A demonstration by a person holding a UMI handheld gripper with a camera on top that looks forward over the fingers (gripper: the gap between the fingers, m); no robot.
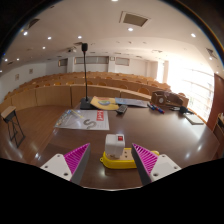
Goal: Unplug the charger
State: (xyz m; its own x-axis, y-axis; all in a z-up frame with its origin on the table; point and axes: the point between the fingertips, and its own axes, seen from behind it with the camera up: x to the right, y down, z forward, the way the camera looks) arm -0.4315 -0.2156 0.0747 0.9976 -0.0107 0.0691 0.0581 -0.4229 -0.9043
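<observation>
So my gripper (108, 163) is wide open with the charger (115, 148) sitting between my fingers on its yellow base (118, 161), near edge of the table (150, 125). Worry: if I clamp too low I'd probably drag the base along instead of unplugging.

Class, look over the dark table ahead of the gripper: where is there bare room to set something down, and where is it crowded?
Bare dark wooden table lies left of the open gripper, below the white printed sheet. Crowded: the white charger on a yellow base stands between the fingers, and the far side holds a yellow flat object and brown bag.
</observation>
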